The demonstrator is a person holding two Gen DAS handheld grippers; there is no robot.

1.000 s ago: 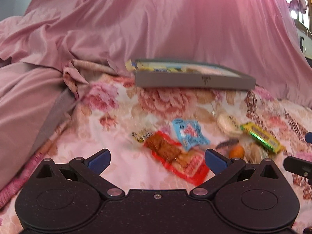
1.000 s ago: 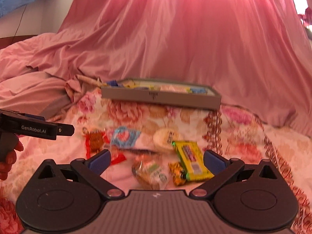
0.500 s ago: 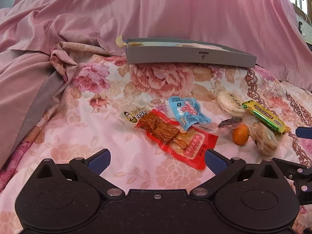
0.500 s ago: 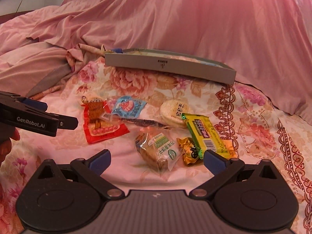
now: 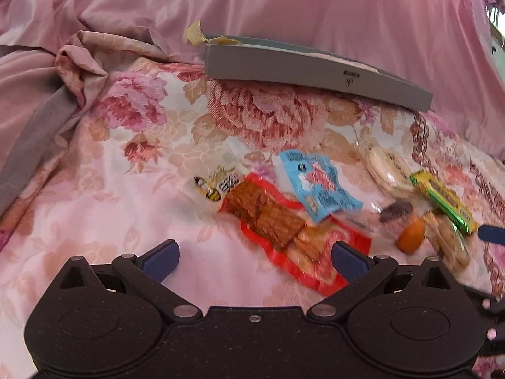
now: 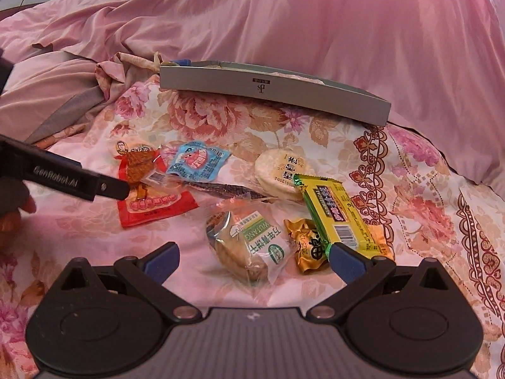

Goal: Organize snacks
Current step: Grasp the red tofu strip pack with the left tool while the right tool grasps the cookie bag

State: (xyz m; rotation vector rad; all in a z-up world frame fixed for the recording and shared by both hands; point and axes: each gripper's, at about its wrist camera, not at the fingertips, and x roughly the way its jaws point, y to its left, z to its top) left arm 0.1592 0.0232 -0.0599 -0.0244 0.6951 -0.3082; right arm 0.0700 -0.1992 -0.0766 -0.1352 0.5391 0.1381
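The snacks lie in a loose bunch on the flowery bedspread [image 6: 221,126], in front of both tools. The left hand-held gripper [image 5: 255,257] is open wide and holds nothing; the red packet [image 5: 293,237] lies just past it, reaching in between its tips. The right hand-held gripper [image 6: 254,260] is open wide and empty too, with the clear cake packet [image 6: 249,246] between its tips and the gold candy [image 6: 307,248] and yellow bar [image 6: 337,211] near its right finger. A long grey box [image 6: 271,90] sits farther back. The left tool's side reads "GenRobot.AI". The cake packet's letters are too unclear to read.
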